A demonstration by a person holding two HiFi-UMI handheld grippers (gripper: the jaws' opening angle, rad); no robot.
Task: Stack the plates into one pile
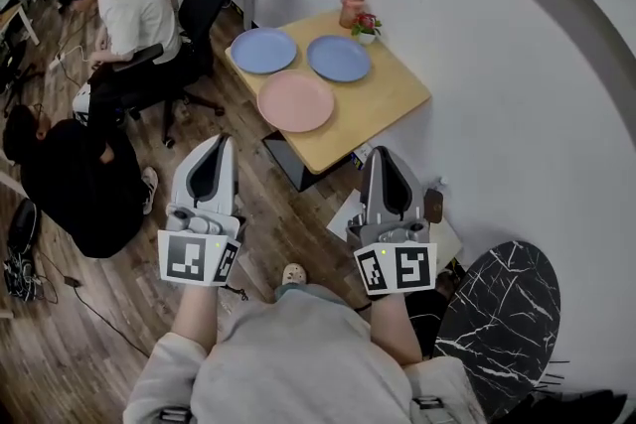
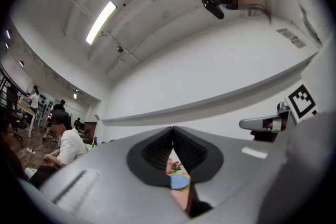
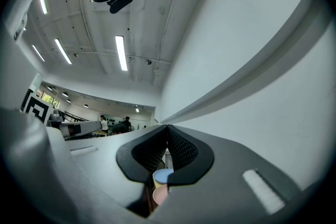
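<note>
My left tongs [image 1: 221,142] and right tongs [image 1: 384,154] are held out side by side in front of my chest. Both are squeezed fully shut with nothing in them. They hang over the floor, well short of the work, so I judge the stacking has not begun. Keeping them shut makes sense only for carrying them, and they will have to open before either can take a rim.

Ahead stands the wooden desk [image 1: 388,99], one side against the white wall. The pink plate [image 1: 295,100] lies by the desk's near left edge, closest to me. One blue plate [image 1: 263,51] sits at the left corner, and the other blue plate [image 1: 339,58] lies towards the far corner. All three lie flat and just beside one another, none on top of another as far as I can tell. Being nearest, the pink one looks the natural base for the pile.

A small flower pot [image 1: 366,27] stands at the far corner, clear of the plates.
</note>
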